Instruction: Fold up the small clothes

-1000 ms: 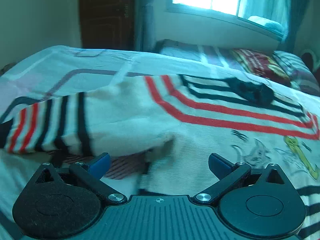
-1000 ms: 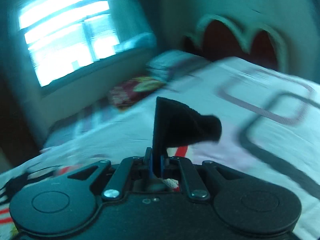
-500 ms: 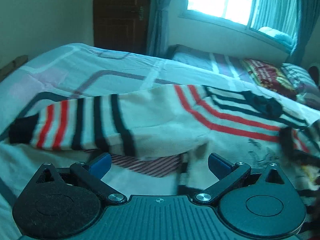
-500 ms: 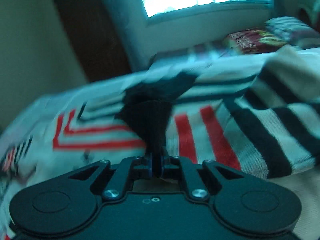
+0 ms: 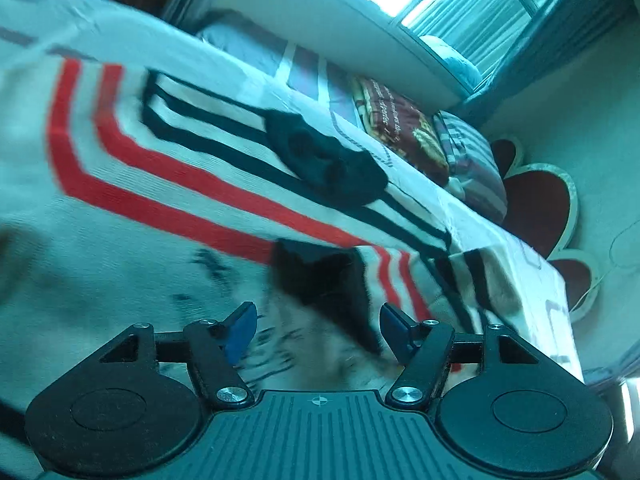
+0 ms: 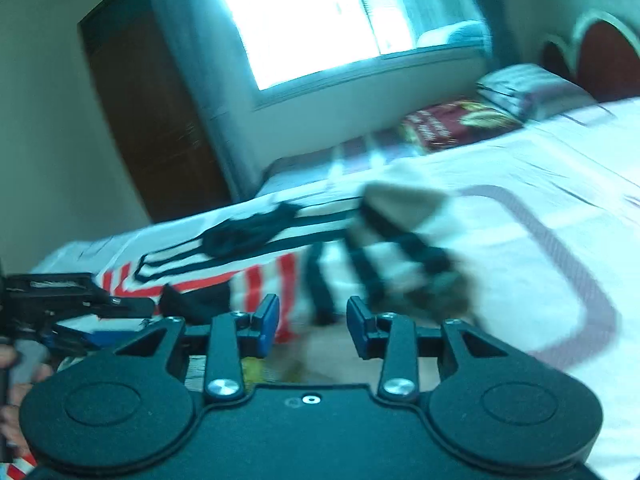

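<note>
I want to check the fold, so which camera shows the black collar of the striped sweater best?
The left wrist view: the collar sits near mid-frame, fairly sharp, on the sweater. The right wrist view shows it smaller, farther off and blurred.

The right tongs (image 6: 312, 322), clamped on the sweater's black cuff (image 6: 200, 303) half a second ago, now stand parted with nothing between them. The sleeve (image 6: 392, 256) they carried over now lies folded across the sweater (image 5: 168, 184), its cuff toward 9 o'clock in the right wrist view. The left tongs (image 5: 318, 328) have tilted and swung toward 3 o'clock, over the folded sleeve.
</note>
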Motion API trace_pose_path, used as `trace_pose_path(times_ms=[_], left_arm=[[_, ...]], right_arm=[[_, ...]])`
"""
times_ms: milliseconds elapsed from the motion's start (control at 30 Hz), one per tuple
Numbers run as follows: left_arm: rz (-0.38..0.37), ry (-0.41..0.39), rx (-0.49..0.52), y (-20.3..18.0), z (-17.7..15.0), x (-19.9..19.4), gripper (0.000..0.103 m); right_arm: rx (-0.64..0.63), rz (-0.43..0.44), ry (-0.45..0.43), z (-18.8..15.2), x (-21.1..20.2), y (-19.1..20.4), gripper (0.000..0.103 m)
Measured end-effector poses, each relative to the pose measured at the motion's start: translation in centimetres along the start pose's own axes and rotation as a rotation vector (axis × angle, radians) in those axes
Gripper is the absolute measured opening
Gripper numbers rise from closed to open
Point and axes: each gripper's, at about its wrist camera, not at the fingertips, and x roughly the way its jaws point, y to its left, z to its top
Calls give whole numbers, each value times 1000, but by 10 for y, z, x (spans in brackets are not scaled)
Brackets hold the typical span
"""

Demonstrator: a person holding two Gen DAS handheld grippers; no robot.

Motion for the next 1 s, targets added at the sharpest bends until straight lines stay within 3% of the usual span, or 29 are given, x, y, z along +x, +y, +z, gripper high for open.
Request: trace_pose_path(times_ms=[67,200,233,267,300,367,500,633,767,867,900,1000], left_arm=[[-36,11,-51,-6,5,17,68],[5,17,-34,-19,8,47,67],[21,16,-4,-23,12,49,54],[35,23,32,-26,16,54,5],[23,31,42,-27,22,53,8],[16,-27,101,-28,32,38,8],[95,-146,259,-28,44,-2,7],[137,-103,264,-1,43,1,7],[122,-100,229,12,33,7,8],[134,-102,224,19,25,11,8],[147,-109,233,21,23,13,8],[183,-114,268,23,11,9,8]], right_arm=[[22,-21,-1,-4,-4,-12,39],[111,-28,7,-8,-6,-30,40],[145,-24,9,-10,-2,-33,40],[183,-17,11,-11,-3,-39,40],[221,-7,13,-11,-3,-44,41],[299,19,16,-11,-1,-53,42],[453,86,-1,-12,-2,-71,55],[674,157,35,-21,17,-98,55],[805,181,44,-25,35,-116,43],[737,99,50,-19,38,-113,8],[677,39,54,-17,38,-107,7],[634,11,71,-24,40,-103,4]])
